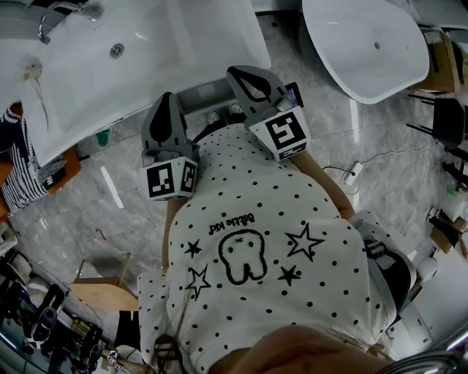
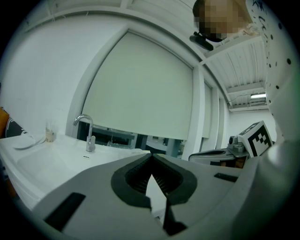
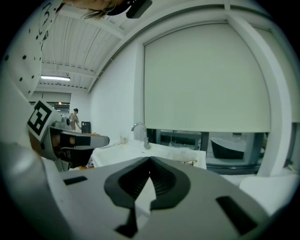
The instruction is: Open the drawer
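I stand in front of a white washbasin counter (image 1: 190,44) with a chrome tap (image 1: 66,11). Under its front edge only a narrow grey strip (image 1: 208,93) of the cabinet shows; I cannot make out a drawer front or handle. My left gripper (image 1: 167,98) and right gripper (image 1: 240,73) are held close to the person's chest and point toward the counter, touching nothing. In the left gripper view the left gripper (image 2: 151,155) is shut and empty, with the tap (image 2: 86,133) beyond it. In the right gripper view the right gripper (image 3: 150,159) is shut too, with nothing between its jaws.
A second white basin (image 1: 365,44) stands at the upper right. A cable with a plug (image 1: 351,172) lies on the marble floor to the right. A wooden stool (image 1: 102,285) is at the lower left, and a striped cloth (image 1: 18,168) hangs at the left edge.
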Demonstrator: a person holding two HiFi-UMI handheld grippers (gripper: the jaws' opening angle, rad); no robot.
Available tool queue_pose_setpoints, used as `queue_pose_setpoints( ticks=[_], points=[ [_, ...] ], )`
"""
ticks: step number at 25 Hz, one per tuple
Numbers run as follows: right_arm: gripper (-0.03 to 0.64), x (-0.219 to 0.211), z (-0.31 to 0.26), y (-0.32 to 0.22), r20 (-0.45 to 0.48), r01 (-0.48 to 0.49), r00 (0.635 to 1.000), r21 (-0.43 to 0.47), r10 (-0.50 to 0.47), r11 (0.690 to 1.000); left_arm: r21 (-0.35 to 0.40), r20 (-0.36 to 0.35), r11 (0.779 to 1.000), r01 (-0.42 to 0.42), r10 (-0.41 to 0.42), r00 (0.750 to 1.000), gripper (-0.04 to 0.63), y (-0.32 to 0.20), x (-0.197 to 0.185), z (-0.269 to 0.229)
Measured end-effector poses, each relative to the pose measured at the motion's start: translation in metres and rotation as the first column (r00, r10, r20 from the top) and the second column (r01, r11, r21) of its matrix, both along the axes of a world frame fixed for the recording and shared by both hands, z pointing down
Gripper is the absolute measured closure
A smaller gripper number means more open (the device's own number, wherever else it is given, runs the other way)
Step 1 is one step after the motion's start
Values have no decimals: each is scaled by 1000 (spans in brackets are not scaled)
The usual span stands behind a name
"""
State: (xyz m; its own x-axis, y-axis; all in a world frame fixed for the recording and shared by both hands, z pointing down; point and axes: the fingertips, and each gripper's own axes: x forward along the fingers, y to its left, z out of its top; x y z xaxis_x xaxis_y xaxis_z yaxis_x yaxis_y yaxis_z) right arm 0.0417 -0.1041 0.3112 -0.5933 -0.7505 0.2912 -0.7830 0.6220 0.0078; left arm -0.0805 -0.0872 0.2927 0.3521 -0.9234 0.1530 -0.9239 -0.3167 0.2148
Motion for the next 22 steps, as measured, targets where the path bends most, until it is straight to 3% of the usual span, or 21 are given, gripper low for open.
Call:
queue_pose_setpoints(
  ticks=[22],
  points=[
    [603,-2,-1,0,0,7,1000,6,-7,1000,-4,-7,1000,9,-9,1000,591,-1,-2,1]
  ],
)
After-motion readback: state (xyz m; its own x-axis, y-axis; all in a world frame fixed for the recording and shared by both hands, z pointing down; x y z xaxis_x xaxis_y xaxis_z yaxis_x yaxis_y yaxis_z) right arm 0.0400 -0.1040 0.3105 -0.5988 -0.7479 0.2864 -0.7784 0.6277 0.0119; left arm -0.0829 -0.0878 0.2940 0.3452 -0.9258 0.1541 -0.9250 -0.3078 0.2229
